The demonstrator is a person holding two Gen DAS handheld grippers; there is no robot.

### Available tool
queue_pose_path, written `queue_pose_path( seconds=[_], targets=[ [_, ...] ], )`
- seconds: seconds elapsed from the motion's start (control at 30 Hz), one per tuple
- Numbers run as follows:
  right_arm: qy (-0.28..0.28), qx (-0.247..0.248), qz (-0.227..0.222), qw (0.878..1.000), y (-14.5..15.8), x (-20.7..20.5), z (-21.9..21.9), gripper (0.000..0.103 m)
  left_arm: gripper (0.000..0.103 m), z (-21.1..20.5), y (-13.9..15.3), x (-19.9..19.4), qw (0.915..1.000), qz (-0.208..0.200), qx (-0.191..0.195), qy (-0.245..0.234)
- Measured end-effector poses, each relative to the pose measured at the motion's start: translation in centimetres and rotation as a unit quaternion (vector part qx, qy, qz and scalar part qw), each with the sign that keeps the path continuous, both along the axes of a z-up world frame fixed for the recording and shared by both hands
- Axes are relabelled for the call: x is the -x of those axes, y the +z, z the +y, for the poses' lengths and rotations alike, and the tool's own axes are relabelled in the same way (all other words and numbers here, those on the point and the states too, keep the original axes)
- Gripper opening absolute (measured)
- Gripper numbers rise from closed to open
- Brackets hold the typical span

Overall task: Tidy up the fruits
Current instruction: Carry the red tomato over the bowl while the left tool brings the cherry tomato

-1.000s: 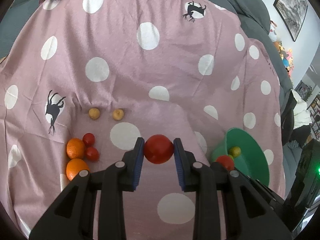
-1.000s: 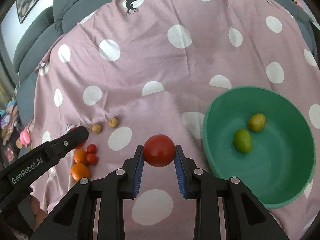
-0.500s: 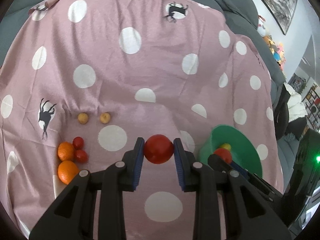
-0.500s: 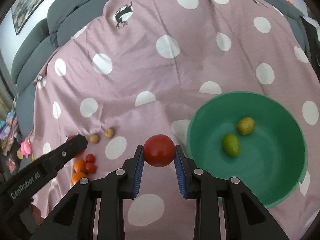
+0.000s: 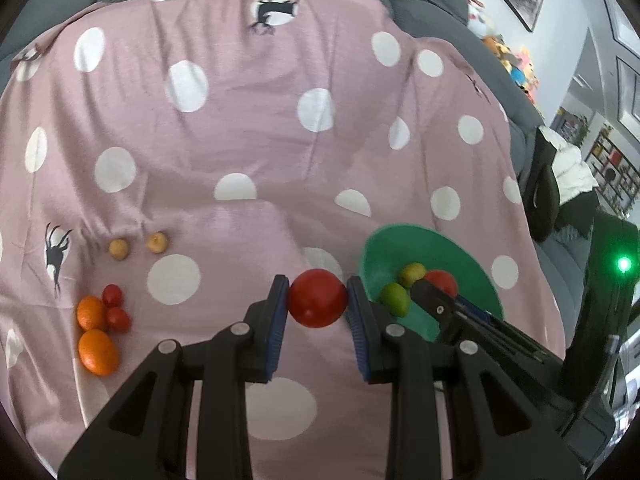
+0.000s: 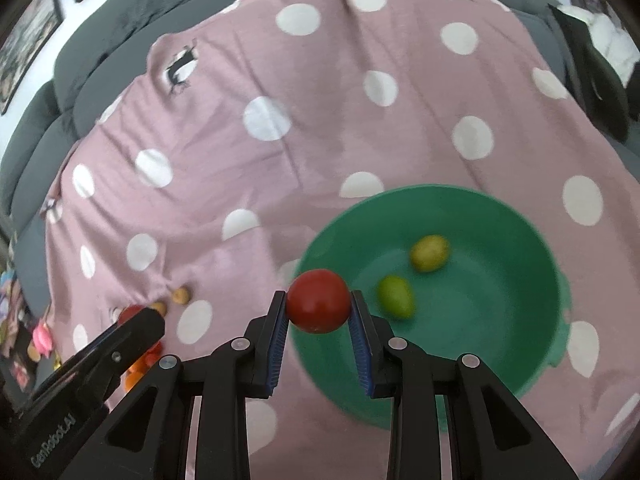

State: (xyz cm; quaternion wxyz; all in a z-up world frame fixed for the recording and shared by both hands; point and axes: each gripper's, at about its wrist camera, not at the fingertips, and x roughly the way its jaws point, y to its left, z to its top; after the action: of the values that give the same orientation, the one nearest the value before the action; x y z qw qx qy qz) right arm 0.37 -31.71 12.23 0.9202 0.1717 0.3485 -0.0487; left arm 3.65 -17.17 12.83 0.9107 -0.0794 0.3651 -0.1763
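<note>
My left gripper (image 5: 318, 304) is shut on a red tomato (image 5: 317, 297), held above the cloth just left of the green bowl (image 5: 472, 264). My right gripper (image 6: 319, 308) is shut on another red tomato (image 6: 319, 301), held over the near left rim of the green bowl (image 6: 520, 320). The bowl holds a green fruit (image 6: 395, 297) and a yellow-green fruit (image 6: 429, 253). In the left wrist view the right gripper's tomato (image 5: 442, 282) shows over the bowl. Two oranges (image 5: 97, 351), two small red tomatoes (image 5: 116, 308) and two small tan fruits (image 5: 118, 249) lie on the cloth at the left.
A pink cloth with white dots (image 5: 260, 140) covers a grey sofa (image 6: 120, 40). A dark chair with white fabric (image 5: 560, 184) stands off the cloth's right side. The left gripper's body (image 6: 100, 360) shows at the lower left of the right wrist view.
Both grippers have moved right toward the bowl, each still holding its tomato. The right gripper's tomato now sits over the bowl's rim.
</note>
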Motion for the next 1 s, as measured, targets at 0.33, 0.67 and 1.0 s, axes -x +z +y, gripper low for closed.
queue_pose_path(
  seconds=[0.33,0.67,1.0],
  targets=[
    [-0.048,-0.001,0.017,0.999,-0.7,0.4,-3.1,0.032,0.029,-3.6,-0.5,-0.3,0.9993,0.005,-0.013,-0.036],
    [-0.061,-0.002,0.055,0.997,-2.1,0.2,-5.0,0.032,0.029,-6.9,-1.9,-1.3,0.9963,0.033,-0.034,-0.071],
    [-0.077,0.007,0.081,0.994,-3.0,0.2,-6.3,0.032,0.029,-8.9,-3.0,-2.6,0.9907,0.056,-0.073,-0.100]
  ],
)
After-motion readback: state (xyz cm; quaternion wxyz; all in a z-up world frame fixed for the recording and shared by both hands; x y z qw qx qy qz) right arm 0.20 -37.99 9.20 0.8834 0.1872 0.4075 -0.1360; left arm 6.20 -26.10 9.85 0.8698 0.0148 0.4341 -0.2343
